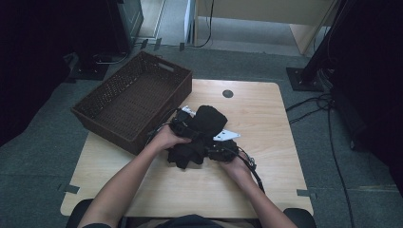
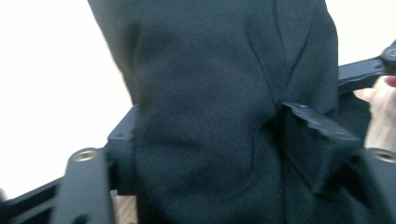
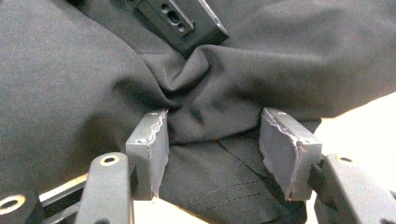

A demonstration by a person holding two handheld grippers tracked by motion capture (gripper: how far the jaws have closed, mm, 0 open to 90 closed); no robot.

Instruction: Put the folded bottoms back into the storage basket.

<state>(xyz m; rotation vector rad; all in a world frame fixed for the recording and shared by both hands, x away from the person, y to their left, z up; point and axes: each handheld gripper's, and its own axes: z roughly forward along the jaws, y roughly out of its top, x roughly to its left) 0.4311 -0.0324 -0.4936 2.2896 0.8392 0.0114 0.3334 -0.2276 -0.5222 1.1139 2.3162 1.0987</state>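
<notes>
Black garment (image 1: 199, 135) lies bunched on the surface (image 1: 266, 123), just right of the wicker basket (image 1: 133, 99). Left tongs (image 1: 183, 124) stand apart, cloth draped over them, at the basket side. Right tongs (image 3: 212, 149) stand apart astride a fold, not pinching it.
</notes>
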